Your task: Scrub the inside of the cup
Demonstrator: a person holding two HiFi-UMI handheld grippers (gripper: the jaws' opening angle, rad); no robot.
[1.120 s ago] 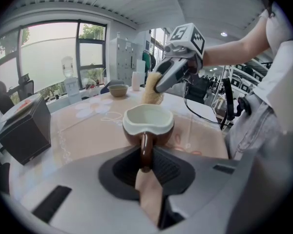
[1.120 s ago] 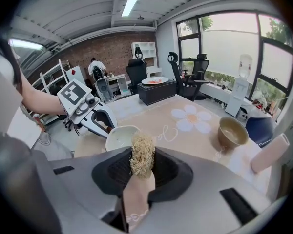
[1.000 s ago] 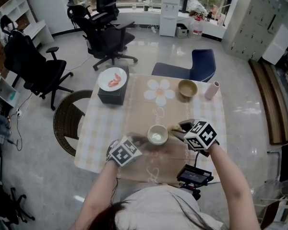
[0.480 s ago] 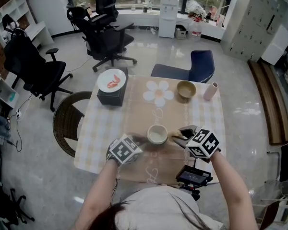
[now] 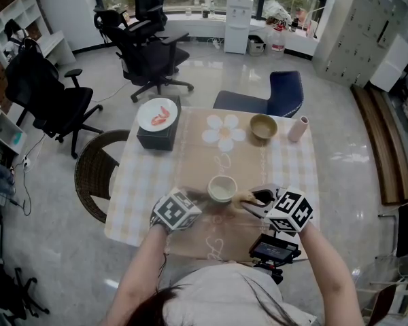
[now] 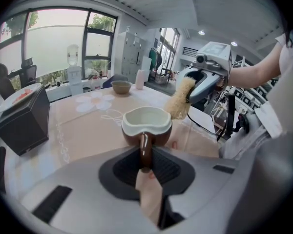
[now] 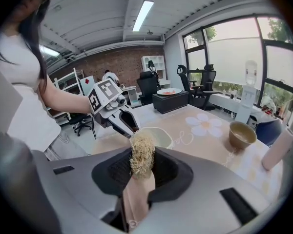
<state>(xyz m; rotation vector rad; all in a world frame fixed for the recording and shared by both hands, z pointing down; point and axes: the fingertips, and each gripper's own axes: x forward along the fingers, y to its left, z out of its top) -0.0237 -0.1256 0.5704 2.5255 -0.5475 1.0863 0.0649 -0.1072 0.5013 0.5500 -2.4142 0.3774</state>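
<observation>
Cup (image 5: pixel 222 189) stands upright nr the front-middle of the bench (image 5: pixel 190 156), over the tan runner of the checked cloth. It's white inside, brown outside, w/ a brown handle pointing back toward the person. Left gripper (image 5: pixel 201 197) has its jaws closed on that handle: in the left gripper view the handle runs straight down btwn the dark pads and is pinched there. The gripper body hides the cup's base, so can't tell if it rests on the bench or is held just off it.

Right gripper (image 5: pixel 250 202) comes in from the person's right, jaws closed on a straw-coloured fibrous scrubber (image 5: pixel 244 199), whose tuft sticks out past the jaw tips. The scrubber is outside the cup, just beside its right rim in the head view. Touching or not, can't tell.

Far right of bench: a brown bowl (image 5: pixel 264 125) and a pink tumbler (image 5: pixel 300 128), near each other, not touching. Far left: a black box (image 5: pixel 155 138) w/ a white plate (image 5: pixel 158 113) on top and something red on the plate. A white flower print (image 5: pixel 225 130) lies btwn box and bowl. A blue chair (image 5: pixel 285 91) stands at the far edge, a wicker chair (image 5: pixel 94 173) at the left edge. A small screen device (image 5: pixel 275 248) sits below the nr edge, by the person's right forearm.
</observation>
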